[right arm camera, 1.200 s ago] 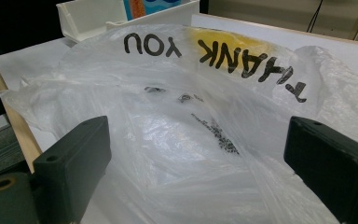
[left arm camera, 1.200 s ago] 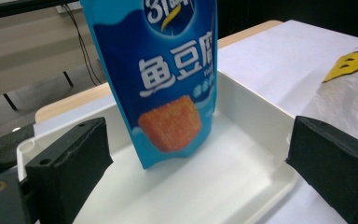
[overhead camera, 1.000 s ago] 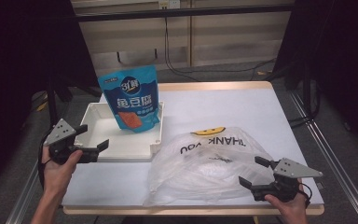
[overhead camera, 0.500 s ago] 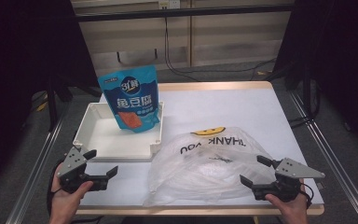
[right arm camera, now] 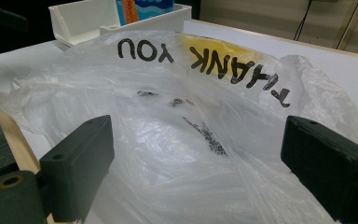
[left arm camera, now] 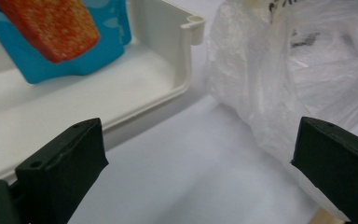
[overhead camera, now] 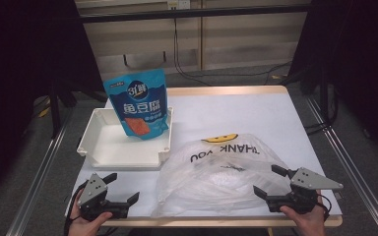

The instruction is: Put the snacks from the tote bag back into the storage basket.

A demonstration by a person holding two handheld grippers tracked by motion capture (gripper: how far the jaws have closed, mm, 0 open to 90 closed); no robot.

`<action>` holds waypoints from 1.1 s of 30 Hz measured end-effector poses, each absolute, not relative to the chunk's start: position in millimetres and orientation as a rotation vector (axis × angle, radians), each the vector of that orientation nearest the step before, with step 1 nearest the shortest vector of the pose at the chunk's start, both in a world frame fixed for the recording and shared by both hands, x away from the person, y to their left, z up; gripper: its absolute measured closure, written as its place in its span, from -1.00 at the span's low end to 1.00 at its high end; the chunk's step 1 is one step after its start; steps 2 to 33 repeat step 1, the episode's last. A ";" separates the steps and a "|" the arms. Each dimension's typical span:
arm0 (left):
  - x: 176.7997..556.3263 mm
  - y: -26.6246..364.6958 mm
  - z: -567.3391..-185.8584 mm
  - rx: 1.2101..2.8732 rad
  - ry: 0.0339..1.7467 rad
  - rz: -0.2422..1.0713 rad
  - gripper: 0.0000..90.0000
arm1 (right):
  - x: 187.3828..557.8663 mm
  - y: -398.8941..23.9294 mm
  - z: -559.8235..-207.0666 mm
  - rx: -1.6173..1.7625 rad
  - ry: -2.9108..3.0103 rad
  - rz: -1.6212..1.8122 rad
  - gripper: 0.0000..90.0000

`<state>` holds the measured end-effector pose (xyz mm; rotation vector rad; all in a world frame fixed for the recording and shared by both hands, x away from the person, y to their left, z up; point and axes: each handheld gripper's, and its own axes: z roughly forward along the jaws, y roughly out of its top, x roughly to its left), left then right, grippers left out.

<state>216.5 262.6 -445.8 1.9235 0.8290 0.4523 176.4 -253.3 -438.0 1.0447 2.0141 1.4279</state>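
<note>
The white bench is carrying everything, and the clear plastic bag printed THANK YOU is lying crumpled between the two tools, just ahead of the right hand-held gripper, whose jaws are gaping wide with nothing in them. Beyond the left hand-held gripper the white tray is sitting, with the blue snack pouch leaning upright at its far side. That left hand-held gripper is hanging wide open too, gripping nothing, near the bag's edge.

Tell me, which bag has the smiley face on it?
The clear plastic bag lying flat between the grippers; it has a yellow smiley and THANK YOU. The blue snack pouch stands in the white tray.
</note>
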 end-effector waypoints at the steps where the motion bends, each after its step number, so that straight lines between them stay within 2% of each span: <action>1: 216.9 262.1 -446.7 1.932 0.826 0.456 -0.95 | 176.3 -253.0 -437.8 1.048 2.010 1.425 -0.79; 33: 216.9 262.1 -446.7 1.932 0.826 0.456 -0.95 | 176.3 -253.0 -437.8 1.048 2.010 1.425 -0.79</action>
